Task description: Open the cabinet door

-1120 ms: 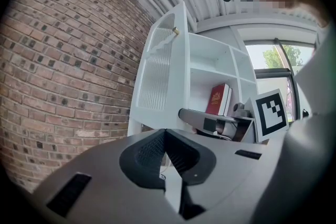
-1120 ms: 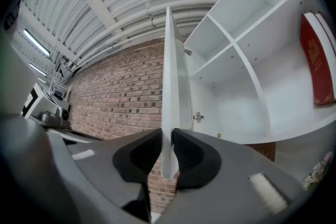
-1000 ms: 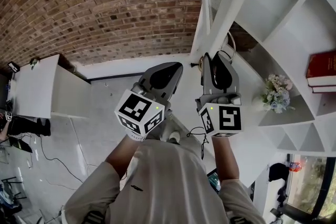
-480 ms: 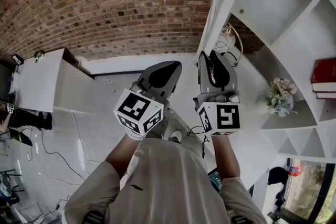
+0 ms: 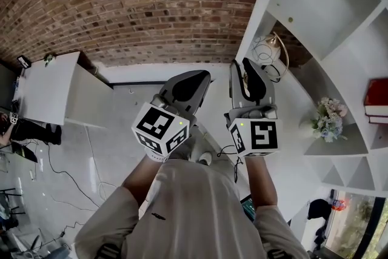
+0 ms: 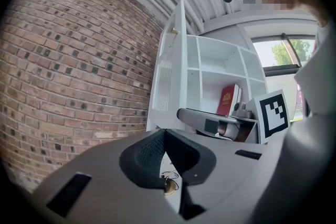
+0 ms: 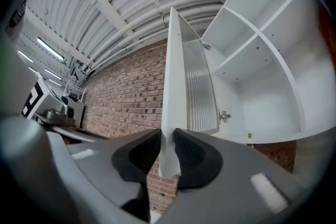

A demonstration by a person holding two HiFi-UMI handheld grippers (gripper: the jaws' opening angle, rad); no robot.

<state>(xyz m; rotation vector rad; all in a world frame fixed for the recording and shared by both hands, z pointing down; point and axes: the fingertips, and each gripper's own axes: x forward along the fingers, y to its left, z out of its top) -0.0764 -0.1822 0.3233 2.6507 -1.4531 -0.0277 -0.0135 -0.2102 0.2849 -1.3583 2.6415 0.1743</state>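
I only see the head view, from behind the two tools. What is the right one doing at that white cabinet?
Observer: The right tool is clamped on the edge of the door.
Operator: And the other one?
Observer: The left tool is shut with nothing in it.
Operator: What does the door look like from the front?
Observer: It has a ribbed panel set into it.

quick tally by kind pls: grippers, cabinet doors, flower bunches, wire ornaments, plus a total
grippers: 2, the left gripper and the right gripper
cabinet doors: 1, the cabinet door, its edge clamped in the right gripper
flower bunches: 1, the flower bunch on a shelf
wire ornaments: 1, the wire ornament in the shelf unit
total: 5
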